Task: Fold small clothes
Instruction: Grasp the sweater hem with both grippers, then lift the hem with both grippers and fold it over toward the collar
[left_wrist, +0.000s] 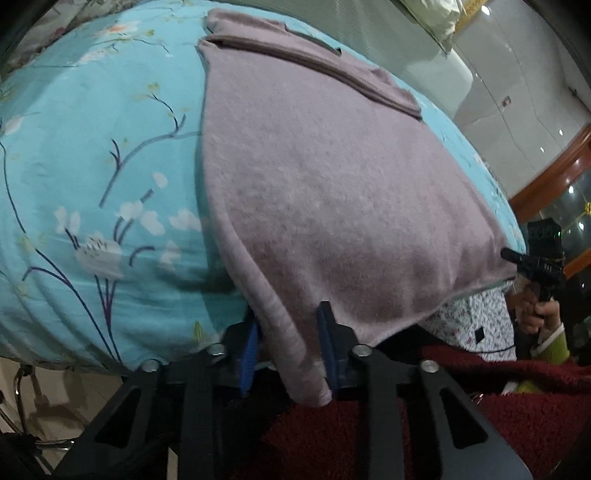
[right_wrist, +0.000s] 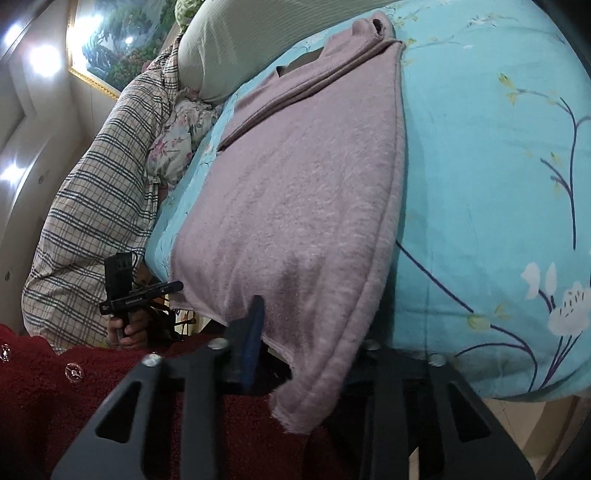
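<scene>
A mauve knit top (left_wrist: 332, 192) lies flat on a turquoise flowered bedsheet (left_wrist: 92, 166), with its sleeve folded across the far end. Its near hem hangs over the bed's edge. My left gripper (left_wrist: 288, 347) has one hem corner bunched between its blue pads (left_wrist: 249, 354), shut on it. My right gripper (right_wrist: 310, 350) holds the other hem corner of the top (right_wrist: 295, 221); cloth drapes over and hides its right finger. Each view shows the other gripper in a hand at the far hem corner: the right gripper (left_wrist: 532, 262) and the left gripper (right_wrist: 147, 291).
A dark red fleece garment (right_wrist: 55, 387) on the person fills the foreground. A plaid cloth (right_wrist: 92, 206), a small floral cloth (right_wrist: 177, 140) and a pale pillow (right_wrist: 229, 44) lie along the bed's far side. Metal chair legs (left_wrist: 26, 387) stand on the floor.
</scene>
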